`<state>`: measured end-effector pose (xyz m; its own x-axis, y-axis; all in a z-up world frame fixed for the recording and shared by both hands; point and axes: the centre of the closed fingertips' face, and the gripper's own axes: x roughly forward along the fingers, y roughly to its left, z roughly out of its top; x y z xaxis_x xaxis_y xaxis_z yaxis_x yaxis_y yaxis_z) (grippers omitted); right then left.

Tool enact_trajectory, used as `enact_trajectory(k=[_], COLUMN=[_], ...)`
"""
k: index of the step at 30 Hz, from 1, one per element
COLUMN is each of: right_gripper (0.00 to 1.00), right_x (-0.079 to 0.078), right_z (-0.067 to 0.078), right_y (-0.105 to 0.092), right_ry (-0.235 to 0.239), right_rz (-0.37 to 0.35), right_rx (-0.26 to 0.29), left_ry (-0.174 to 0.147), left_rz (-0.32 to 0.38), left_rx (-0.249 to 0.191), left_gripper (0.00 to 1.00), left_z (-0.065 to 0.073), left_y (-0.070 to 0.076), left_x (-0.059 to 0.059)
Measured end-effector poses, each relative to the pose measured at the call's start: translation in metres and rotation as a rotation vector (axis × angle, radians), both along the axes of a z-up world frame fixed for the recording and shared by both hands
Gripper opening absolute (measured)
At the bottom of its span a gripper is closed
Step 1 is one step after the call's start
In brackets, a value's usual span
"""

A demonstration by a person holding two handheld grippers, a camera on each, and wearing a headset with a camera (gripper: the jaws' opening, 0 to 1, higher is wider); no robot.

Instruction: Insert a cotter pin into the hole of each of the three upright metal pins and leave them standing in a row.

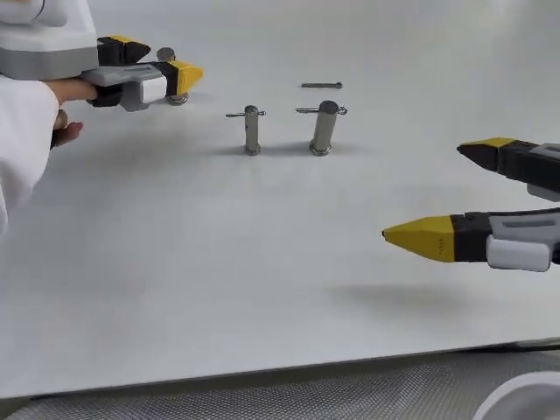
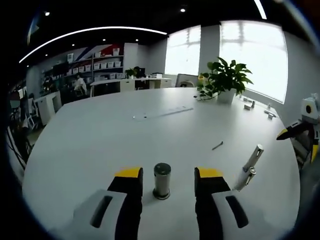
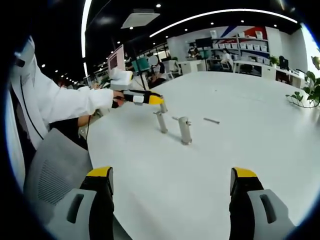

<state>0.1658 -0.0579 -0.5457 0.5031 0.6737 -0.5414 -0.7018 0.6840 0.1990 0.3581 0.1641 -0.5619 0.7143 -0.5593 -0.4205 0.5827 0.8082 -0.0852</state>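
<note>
Three metal pins stood upright on the white worktop [image 1: 262, 289]. Take the middle pin [image 1: 252, 136], a slim one, as your mark: a cotter pin [image 1: 236, 114] sat crosswise through its top. Just beside it, on the side toward your right claw [image 1: 429, 192], stood the thick pin [image 1: 322, 131], with a second cotter pin [image 1: 306, 110] through its head. On the middle pin's other side, well apart and set farther from you than the other two, stood the third pin [image 2: 161, 179]. Your left claw [image 2: 169, 174] sat around it with the jaws apart, one on each side. The left gripper view showed a gap of worktop between the pin and each jaw, so you were touching it with neither. A loose cotter pin [image 1: 322, 85] lay flat beyond the middle pin, off toward the thick pin and clear of both. Your right claw hung above the worktop on your side of the middle pin, well past the thick pin, its jaws spread wide over bare worktop. Your white sleeve [image 1: 22, 122] showed behind the left claw.
</note>
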Motion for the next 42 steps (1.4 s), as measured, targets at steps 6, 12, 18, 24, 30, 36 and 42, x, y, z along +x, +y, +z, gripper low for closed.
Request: enact_trajectory(k=[6, 12, 18, 24, 30, 36, 42], right_gripper=[0.95, 0.95, 0.94, 0.93, 0.91, 0.91, 0.90], right_x=[0.000, -0.003, -0.003, -0.005, -0.003, -0.001, -0.001], right_z=[0.000, -0.001, -0.003, -0.004, 0.000, 0.001, 0.007], right_y=[-0.001, -0.003, -0.005, -0.004, -0.003, 0.001, 0.003], right_ry=[0.003, 0.011, 0.019, 0.018, 0.002, -0.011, -0.031], right_rz=[-0.020, -0.028, -0.031, -0.026, -0.011, 0.005, 0.009], right_rx=[0.016, 0.018, 0.019, 0.020, 0.020, 0.012, 0.027], left_ry=[0.028, 0.027, 0.024, 0.024, 0.016, 0.000, -0.014], left_rz=[0.013, 0.058, 0.036, 0.042, 0.044, 0.020, 0.033], left_rx=[-0.014, 0.033, 0.025, 0.058, 0.055, 0.078, 0.089], left_gripper=[0.28, 0.12, 0.11, 0.10, 0.10, 0.10, 0.10], left_z=[-0.006, -0.013, -0.008, -0.006, 0.004, 0.027, 0.039], left_y=[-0.006, -0.002, -0.005, -0.006, -0.002, -0.005, -0.003], left_x=[0.004, 0.005, 0.004, 0.000, -0.009, -0.037, -0.063])
